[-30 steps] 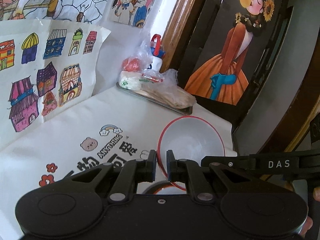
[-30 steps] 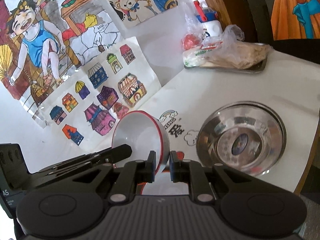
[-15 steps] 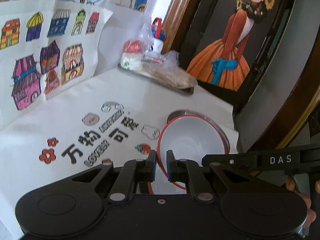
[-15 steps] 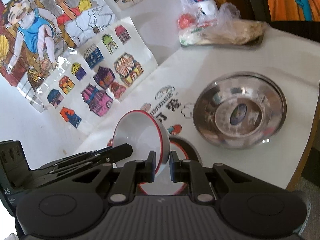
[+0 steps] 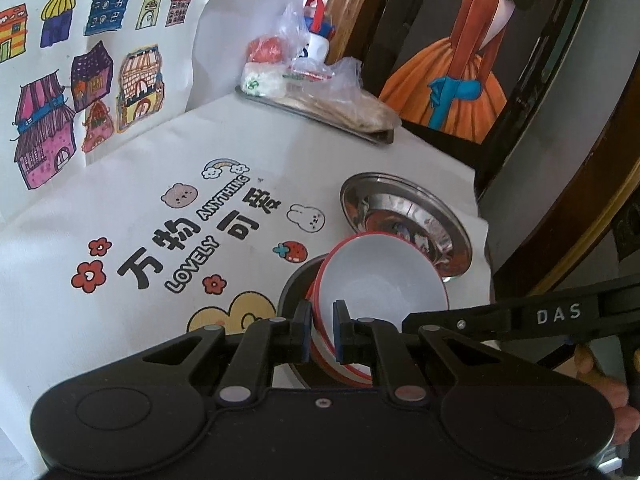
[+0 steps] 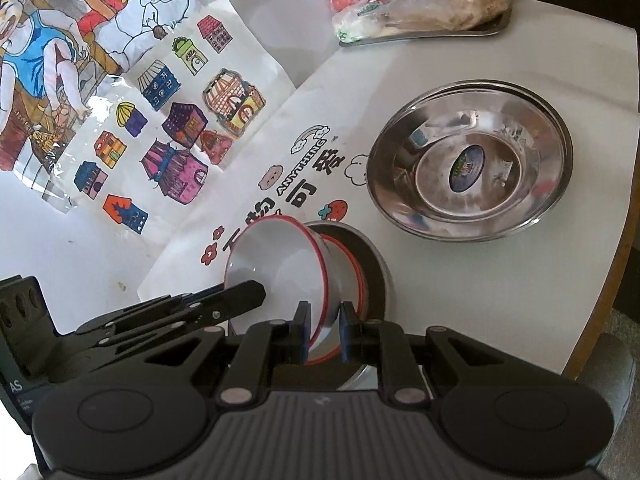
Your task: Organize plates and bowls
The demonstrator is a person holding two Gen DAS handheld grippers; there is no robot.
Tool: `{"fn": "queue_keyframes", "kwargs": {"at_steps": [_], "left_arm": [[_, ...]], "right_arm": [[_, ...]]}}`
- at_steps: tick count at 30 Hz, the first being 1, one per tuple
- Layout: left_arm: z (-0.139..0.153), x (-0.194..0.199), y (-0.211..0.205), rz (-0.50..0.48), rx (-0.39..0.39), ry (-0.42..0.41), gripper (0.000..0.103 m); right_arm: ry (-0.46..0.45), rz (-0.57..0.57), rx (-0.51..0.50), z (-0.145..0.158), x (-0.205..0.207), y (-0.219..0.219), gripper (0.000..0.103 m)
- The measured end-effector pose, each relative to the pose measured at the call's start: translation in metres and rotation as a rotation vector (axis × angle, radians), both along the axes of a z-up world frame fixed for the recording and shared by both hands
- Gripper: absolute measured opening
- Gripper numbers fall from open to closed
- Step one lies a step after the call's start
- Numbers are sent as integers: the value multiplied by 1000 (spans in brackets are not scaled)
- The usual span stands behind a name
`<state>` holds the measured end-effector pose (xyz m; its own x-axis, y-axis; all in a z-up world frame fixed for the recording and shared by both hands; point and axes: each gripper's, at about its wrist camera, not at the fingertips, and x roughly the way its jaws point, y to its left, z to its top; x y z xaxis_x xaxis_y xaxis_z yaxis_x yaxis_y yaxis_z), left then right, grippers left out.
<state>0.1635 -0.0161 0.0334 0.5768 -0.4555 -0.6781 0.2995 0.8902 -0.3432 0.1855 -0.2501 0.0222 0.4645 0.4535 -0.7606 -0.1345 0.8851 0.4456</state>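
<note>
with both the left hand-held gripper and the right hand-held gripper clamped on its rim, the tilted white bowl hung just ahead over a stacked bowl, where uneven release could tip it onto the bench.

White bowl with thin red rim, shiny silver steel dish with blue-and-green sticker at its centre, at 1 o'clock from the bowl, white tablecloth printed with black lettering, red flowers, strawberry, rainbow, black grippers with blue pads.
</note>
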Motion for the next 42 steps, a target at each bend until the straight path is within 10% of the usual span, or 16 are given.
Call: {"fn": "queue_keyframes", "kwargs": {"at_steps": [42], "left_arm": [[7, 16, -13, -35, 99, 63, 11]], "right_arm": [[76, 93, -182, 10, 9, 21, 24]]}}
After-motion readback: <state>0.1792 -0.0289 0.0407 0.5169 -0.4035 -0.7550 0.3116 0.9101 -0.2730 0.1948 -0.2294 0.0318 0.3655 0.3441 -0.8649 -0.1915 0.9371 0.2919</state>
